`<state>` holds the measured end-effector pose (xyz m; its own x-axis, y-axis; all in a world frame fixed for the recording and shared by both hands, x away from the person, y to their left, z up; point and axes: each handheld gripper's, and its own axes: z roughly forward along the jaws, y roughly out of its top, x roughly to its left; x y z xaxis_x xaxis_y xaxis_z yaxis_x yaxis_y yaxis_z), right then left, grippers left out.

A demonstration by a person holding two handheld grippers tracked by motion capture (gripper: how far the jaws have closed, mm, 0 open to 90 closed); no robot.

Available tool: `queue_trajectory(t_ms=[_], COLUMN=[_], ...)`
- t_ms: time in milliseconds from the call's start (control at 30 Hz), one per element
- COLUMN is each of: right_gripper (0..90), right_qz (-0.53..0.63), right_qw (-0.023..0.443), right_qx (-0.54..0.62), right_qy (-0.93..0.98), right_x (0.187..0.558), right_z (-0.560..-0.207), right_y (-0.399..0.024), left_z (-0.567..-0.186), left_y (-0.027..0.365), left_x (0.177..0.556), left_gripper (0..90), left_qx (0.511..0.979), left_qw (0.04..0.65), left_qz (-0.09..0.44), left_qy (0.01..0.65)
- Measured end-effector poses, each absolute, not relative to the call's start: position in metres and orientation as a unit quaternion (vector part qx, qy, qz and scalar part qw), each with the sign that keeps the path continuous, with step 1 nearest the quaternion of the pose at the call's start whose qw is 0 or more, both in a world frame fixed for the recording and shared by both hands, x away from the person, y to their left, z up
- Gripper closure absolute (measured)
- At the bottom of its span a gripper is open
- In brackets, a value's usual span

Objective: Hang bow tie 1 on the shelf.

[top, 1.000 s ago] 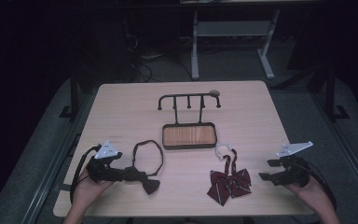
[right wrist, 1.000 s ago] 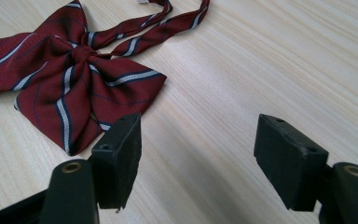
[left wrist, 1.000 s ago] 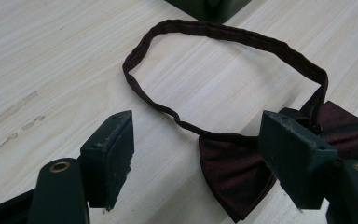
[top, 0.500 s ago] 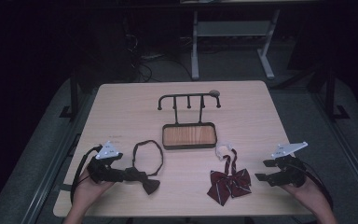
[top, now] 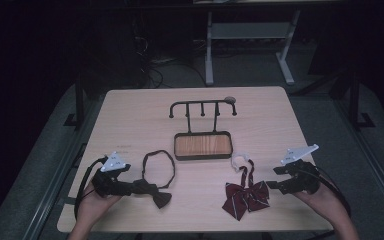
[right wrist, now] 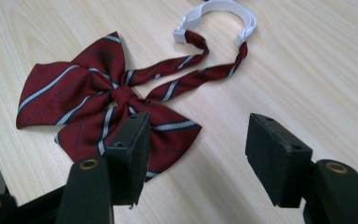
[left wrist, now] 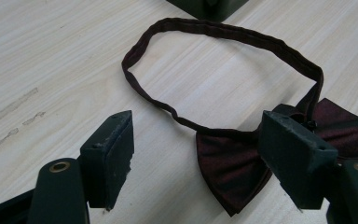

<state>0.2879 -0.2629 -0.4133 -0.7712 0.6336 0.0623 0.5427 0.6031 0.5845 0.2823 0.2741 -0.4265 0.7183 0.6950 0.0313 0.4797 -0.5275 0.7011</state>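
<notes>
On the light wooden bench [top: 130,115], as seen from the high view, a dark bow tie [top: 156,196] with its neck loop is laid near the left front, and a striped red bow tie [top: 246,196] with a white clasp [top: 239,161] is laid near the right front. Between and beyond them a black hook rack [top: 202,106] on a wood-lined tray [top: 203,145] is set at the middle. The left gripper [top: 139,187] is held low at the dark bow tie, its tips right beside the bow. The right gripper [top: 271,178] is held just right of the striped bow tie, apart from it.

In the left gripper view, the fingers [left wrist: 109,156] are spread wide, and the dark bow tie [left wrist: 230,161] is seen lying flat on the bench between them; nothing is clamped. The neck loop [left wrist: 223,35] is spread open on the far side of the bow.

In the right gripper view, the fingers [right wrist: 277,156] are parted with bare bench between them, though they have just been closing a little. The striped red bow tie [right wrist: 93,105] is seen to the left of and beyond the left finger, untouched, with its two straps run up to the white clasp [right wrist: 219,11].
</notes>
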Motion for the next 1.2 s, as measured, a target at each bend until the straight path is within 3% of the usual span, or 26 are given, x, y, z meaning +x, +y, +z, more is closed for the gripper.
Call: queue_trajectory(t_ms=[567,1200], right_gripper=[43.3,47.8], right_qz=[0.27,0.244], right_qw=[0.056,0.025], right_qx=[0.305,0.305], right_qy=[0.912,0.92], right_x=[0.311,0.352], right_z=[-0.393,-0.404], right_y=[-0.229,-0.208], left_z=[-0.426,-0.426], left_y=[0.275,0.277], left_x=[0.281,0.282], left_gripper=[27.3,27.3], left_qx=[0.858,0.855], left_qw=[0.348,0.353], left_qz=[0.158,0.153], left_qy=[0.343,0.347])
